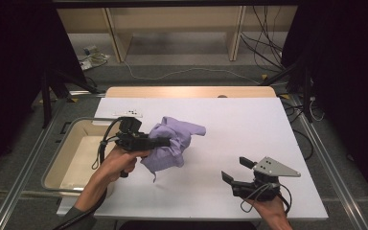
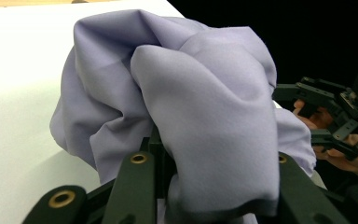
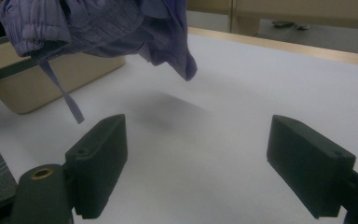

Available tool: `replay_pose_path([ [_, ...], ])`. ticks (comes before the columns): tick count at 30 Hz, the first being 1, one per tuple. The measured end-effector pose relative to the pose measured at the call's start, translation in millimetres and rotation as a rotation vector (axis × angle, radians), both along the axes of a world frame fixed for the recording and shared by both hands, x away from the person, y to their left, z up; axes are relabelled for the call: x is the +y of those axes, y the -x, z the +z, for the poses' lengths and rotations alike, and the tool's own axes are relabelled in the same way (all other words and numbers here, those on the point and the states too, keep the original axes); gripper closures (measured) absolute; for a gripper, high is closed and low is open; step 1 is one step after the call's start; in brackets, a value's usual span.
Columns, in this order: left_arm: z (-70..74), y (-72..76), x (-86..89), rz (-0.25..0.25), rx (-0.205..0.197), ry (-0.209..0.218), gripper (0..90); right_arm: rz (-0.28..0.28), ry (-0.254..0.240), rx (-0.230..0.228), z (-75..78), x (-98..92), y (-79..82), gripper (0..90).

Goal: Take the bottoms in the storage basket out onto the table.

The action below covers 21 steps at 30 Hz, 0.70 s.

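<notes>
Above the table (image 1: 249,129), one lilac cloth (image 1: 171,143) pinched in left jaws; right jaws spread.

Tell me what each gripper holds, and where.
Left gripper is shut on the purple cloth, on a bunched fold near its middle, lifting it off the table. Right gripper holds nothing.

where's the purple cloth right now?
High view: the purple cloth hangs above the white table, clamped in the left gripper, beside the beige tub.
</notes>
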<state>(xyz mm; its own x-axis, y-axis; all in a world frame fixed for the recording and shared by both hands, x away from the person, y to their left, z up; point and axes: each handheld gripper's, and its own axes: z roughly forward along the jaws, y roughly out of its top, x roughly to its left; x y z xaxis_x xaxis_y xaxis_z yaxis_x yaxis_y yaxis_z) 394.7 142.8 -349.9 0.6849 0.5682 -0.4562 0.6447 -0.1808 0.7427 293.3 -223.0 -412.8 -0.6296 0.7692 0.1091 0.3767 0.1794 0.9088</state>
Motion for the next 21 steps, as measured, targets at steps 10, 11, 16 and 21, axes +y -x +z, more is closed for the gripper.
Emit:
replay_pose_path([
  [10, -10.2, -7.5, -9.7, 0.021, 0.024, -0.014, 68.1, -0.001, 0.001, 0.001, -0.2, 0.3, -0.1, 21.2],
  [11, -10.8, -8.3, -11.3, 0.024, 0.029, -0.014, 68.1, -0.001, 0.002, 0.002, -0.2, 0.1, -0.2, 21.2],
  [16, -9.4, -12.8, -15.8, 0.023, 0.029, -0.008, 68.1, -0.005, -0.002, 0.001, -0.3, -0.4, -0.4, 21.2],
  [21, -8.5, -16.4, -26.9, 0.017, 0.027, -0.008, 68.1, -0.005, -0.001, 0.0, 0.3, -1.0, -0.1, 21.2],
])
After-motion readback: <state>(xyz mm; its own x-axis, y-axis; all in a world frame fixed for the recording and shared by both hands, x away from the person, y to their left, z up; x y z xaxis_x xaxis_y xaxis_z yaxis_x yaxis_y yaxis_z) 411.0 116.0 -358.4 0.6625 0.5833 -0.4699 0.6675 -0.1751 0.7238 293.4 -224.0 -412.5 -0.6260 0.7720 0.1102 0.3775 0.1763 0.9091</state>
